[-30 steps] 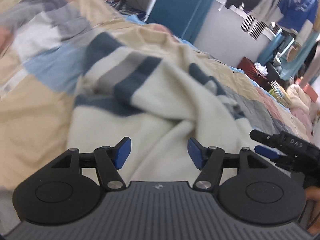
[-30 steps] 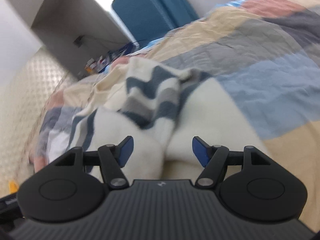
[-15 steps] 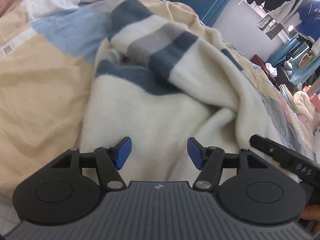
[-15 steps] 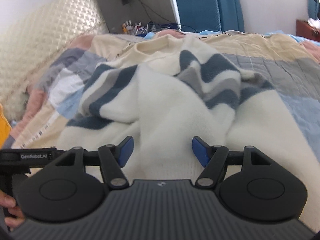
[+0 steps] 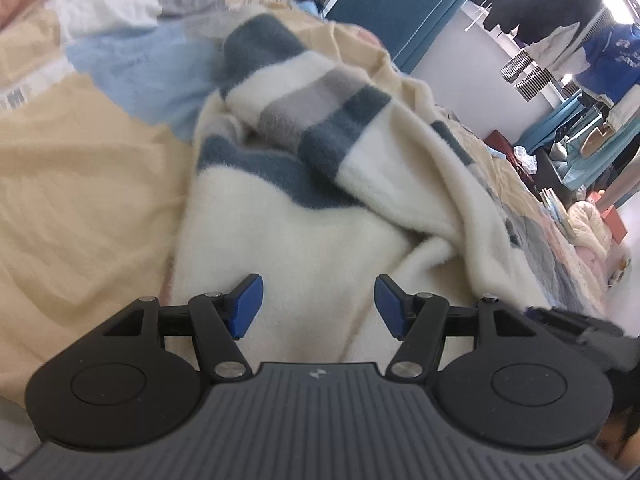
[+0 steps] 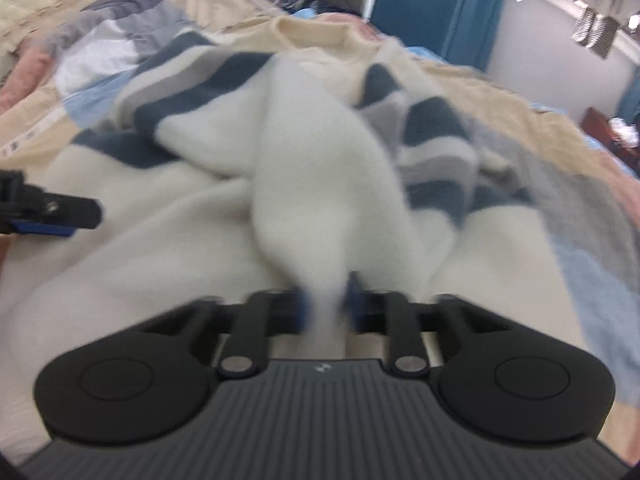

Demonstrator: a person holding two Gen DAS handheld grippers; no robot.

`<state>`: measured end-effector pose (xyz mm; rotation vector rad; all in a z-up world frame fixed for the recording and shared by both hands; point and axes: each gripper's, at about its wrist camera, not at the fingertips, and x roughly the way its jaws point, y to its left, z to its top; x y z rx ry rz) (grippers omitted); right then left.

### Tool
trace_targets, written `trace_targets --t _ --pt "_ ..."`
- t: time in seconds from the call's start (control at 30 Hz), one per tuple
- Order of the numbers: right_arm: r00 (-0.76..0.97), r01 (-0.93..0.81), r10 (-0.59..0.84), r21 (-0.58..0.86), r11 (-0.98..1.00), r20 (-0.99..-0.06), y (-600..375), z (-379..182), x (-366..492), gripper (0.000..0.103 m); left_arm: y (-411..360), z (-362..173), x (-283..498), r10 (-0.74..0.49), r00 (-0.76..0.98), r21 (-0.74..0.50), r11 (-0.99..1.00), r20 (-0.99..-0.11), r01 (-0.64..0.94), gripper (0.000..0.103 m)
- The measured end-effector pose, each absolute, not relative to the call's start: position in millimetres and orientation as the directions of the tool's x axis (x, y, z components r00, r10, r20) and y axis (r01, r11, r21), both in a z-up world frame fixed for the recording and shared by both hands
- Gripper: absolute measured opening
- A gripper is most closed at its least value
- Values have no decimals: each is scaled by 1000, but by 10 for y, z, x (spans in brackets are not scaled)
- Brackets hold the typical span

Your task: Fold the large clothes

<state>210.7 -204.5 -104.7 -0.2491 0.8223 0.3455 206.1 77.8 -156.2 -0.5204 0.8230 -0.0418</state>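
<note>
- Your right hand-held gripper (image 6: 325, 306) has just been closing, and a ridge of the sweater's cream fabric now sits pinched between its blue pads.
- Your left hand-held gripper (image 5: 318, 306) stands well open just above the sweater (image 5: 320, 216), with cloth below the gap but nothing gripped.
- The right view shows the left one low at the sweater's left edge, well apart from the right pinch.
- The sweater, cream with blue and grey stripes, lies rumpled on the bed (image 5: 80, 184), on top of the patchwork quilt (image 6: 592, 264).
- A striped sleeve (image 5: 304, 108) is thrown across the body and the cloth bunches in thick folds; no flat, squared layer shows.
- As I judge it, the fold is barely begun: you have one hold, and the garment is not yet spread.
- Left to do: take a second hold with your left, pull the body flat, free the sleeve, then fold.
- Beyond the bed stand a blue panel (image 5: 384, 8) and hanging clothes (image 5: 600, 52).
</note>
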Motion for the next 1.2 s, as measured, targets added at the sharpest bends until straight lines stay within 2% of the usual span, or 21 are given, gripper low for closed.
trace_targets --t 0.17,0.37,0.5,0.6,0.7,0.83,1.0,1.1,1.17,1.2 --pt "654 -400 366 107 910 -662 -2241 -667 2054 16 742 -1468 2004 -205 714 -431 890 -669 -148 67" --pt "669 -327 551 469 821 -499 -2827 -269 2123 16 764 -1478 1982 -216 714 -444 884 -666 -148 67" --pt "718 -179 541 635 752 -438 -3330 -323 2210 16 750 -1487 1977 -244 715 -472 871 -655 -135 67" --pt "736 -21 467 673 739 -490 -3609 -500 2304 16 738 -1492 1970 -248 717 -477 869 -651 -132 67" --pt "702 149 386 654 742 -598 -3775 -788 2417 16 751 -1497 1966 -247 715 -479 867 -654 -139 67" --pt "654 346 391 716 607 -648 -4000 -1221 2519 16 765 -1484 1954 -237 724 -473 870 -648 -139 67" --pt "623 371 424 726 580 -657 -4045 -1325 2590 21 823 -1460 1897 -208 729 -462 871 -652 -166 67" --pt "606 334 467 739 585 -644 -4106 -1192 2499 40 876 -1398 1781 -192 743 -466 867 -641 -178 68" --pt "607 285 482 739 610 -632 -4179 -1066 2396 68 891 -1370 1679 -167 738 -454 867 -654 -206 68" --pt "611 263 472 725 636 -636 -4223 -998 2332 71 903 -1367 1631 -160 732 -456 862 -663 -224 68"
